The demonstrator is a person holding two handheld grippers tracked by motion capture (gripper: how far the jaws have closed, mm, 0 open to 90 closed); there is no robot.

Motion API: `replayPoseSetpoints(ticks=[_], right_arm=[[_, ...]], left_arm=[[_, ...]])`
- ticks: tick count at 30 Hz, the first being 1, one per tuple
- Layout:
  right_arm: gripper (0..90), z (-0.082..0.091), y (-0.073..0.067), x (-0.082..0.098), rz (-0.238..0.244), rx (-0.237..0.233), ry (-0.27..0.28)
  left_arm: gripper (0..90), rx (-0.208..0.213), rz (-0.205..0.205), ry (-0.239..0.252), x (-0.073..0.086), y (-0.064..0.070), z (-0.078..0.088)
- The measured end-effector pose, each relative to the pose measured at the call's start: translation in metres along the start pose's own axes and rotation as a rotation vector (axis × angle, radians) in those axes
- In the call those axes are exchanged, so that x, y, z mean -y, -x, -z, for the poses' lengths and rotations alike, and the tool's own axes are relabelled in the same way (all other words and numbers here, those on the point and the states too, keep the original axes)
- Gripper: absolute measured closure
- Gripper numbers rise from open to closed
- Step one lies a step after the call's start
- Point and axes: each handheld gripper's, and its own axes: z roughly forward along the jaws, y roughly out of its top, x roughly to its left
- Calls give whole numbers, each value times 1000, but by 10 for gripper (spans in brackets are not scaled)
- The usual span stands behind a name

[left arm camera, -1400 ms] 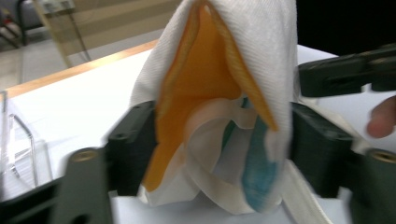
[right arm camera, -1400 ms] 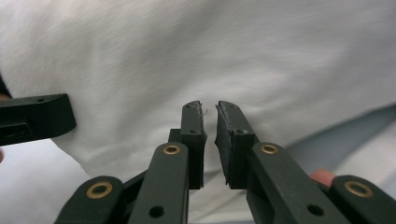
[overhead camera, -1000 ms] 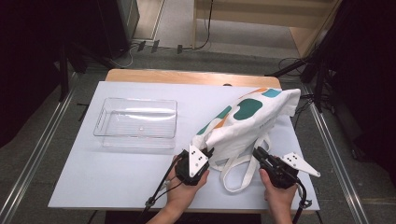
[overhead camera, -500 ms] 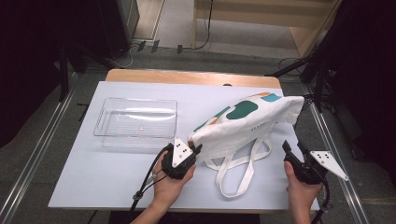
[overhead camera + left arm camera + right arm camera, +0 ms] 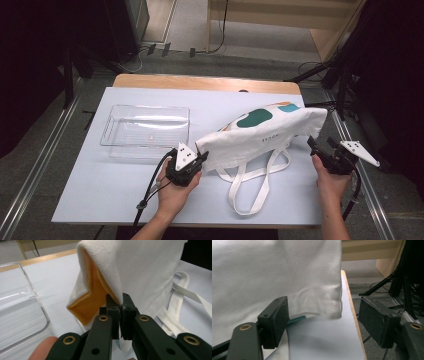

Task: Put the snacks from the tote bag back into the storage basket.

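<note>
white tote bag [image 5: 260, 132] pinched by left gripper [image 5: 192, 162]; right gripper [image 5: 320, 150] just opened.

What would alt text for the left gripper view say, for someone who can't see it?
Two black fingers rise from the bottom, pinched shut on the edge of a white cloth bag whose orange lining shows in a fold. A clear tray sits on the white table at the left, and the bag's white straps trail at the right.

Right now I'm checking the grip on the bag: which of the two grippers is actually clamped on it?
The left gripper, jaws pinched shut on the tote bag corner. The right gripper has just been opening and its pads stand clear of the cloth.
</note>
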Motion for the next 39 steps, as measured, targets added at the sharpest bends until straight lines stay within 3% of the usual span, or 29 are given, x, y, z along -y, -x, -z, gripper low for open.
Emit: replayPoseSetpoints(ticks=[5, 8, 12, 15, 18, 20, 25, 27, 29, 30, 31, 32, 36, 38, 39], right_arm=[[257, -11, 2, -2, 4, -6, -3], [269, -18, 10, -1, -25, -13, -9], [311, -24, 15, 2, -30, -36, -33], [466, -27, 15, 4, -21, -38, -55], [685, -26, 14, 4, 7, -34, -54], [760, -23, 12, 4, 23, -23, -46], [795, -9, 3, 3, 61, 18, -4], [801, 7, -5, 6, 73, 38, 38], [802, 12, -7, 7, 77, 42, 54], [803, 27, -10, 10, 73, 54, 90], [803, 27, -10, 10, 73, 54, 90], [804, 39, -12, 10, 65, 50, 116], [804, 72, -18, 0, 108, 61, 197], [805, 79, -20, -2, 110, 60, 212], [805, 90, -23, -3, 123, 66, 249]], left_arm=[[891, -2, -2, -6, 1, -2, 0], [891, -3, 0, -7, 2, -2, 0], [891, -3, -6, -11, 2, -3, 0], [891, -5, -9, -13, 2, -4, -1], [891, -4, -6, -13, 2, -4, -1], [891, -5, 1, -7, 1, -3, -1], [891, 7, 17, 5, 0, -4, 0], [892, 14, 33, 11, -2, -6, 1], [892, 25, 48, 19, -3, -7, 1], [892, 40, 65, 36, -6, -8, 3], [893, 40, 65, 36, -6, -8, 3], [893, 46, 70, 56, -11, -10, 6], [894, 65, 101, 113, -26, -17, 14], [894, 72, 116, 133, -32, -22, 18], [894, 72, 123, 142, -35, -23, 19]])
